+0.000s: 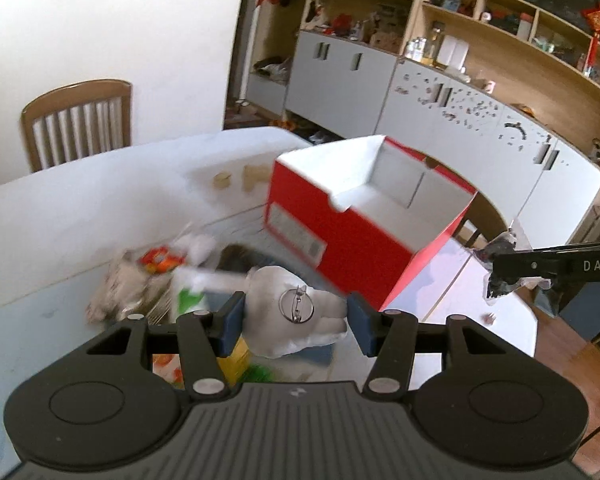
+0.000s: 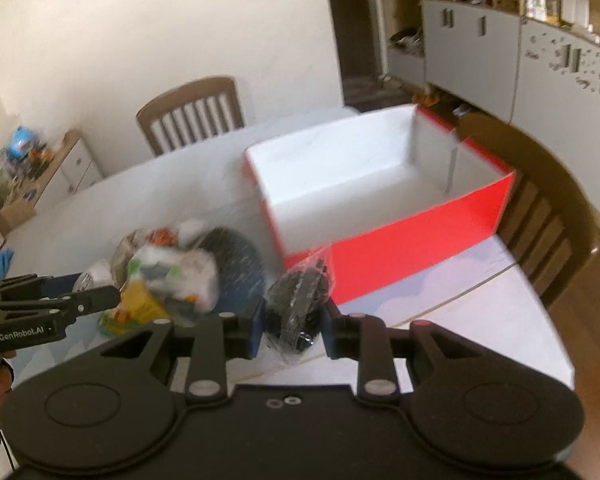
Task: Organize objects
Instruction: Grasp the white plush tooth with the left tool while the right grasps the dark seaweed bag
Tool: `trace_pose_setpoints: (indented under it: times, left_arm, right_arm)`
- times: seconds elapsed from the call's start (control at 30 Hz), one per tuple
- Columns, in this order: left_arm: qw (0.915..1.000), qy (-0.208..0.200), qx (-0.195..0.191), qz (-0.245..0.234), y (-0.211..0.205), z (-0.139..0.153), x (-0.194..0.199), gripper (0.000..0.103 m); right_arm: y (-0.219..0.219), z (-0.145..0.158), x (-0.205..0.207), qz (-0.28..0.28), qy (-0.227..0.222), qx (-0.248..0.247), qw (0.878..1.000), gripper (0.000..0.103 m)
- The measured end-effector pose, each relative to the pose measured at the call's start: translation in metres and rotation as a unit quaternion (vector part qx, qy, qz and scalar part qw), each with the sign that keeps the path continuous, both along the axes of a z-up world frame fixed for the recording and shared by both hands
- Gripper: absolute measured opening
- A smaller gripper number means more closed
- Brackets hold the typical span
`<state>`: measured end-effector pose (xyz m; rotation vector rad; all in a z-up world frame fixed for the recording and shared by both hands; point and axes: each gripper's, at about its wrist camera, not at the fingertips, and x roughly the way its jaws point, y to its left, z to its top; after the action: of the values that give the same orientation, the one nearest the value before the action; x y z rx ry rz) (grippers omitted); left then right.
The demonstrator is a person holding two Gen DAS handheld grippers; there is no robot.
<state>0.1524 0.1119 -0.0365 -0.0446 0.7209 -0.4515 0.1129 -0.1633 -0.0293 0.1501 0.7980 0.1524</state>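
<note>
Jaws on one plush (image 1: 296, 312), one packet (image 2: 300, 312).

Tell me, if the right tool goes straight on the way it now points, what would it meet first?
Probably the red box. The right tool, shut on a clear bag of black parts, points at the box's near wall, with nothing visible between. Depth is unclear.

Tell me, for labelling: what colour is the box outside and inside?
Box: red outside, white inside; right wrist view shows it best.
</note>
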Motion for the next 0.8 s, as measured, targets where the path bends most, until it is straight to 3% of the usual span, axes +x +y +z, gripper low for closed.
trace_pose_setpoints:
  times: [0.3, 0.8]
  left_arm:
    - [0.9998, 0.004, 0.0, -0.02, -0.048, 0.017, 0.037, 0.054]
    - [0.9994, 0.011, 0.028, 0.019, -0.142, 0.021, 0.095, 0.054]
  right_arm:
    - [-0.052, 0.019, 0.03, -0.023, -0.029, -0.006, 0.999, 0.027]
    - [-0.126, 0.016, 0.127, 0.072, -0.024, -0.013, 0.997, 0.027]
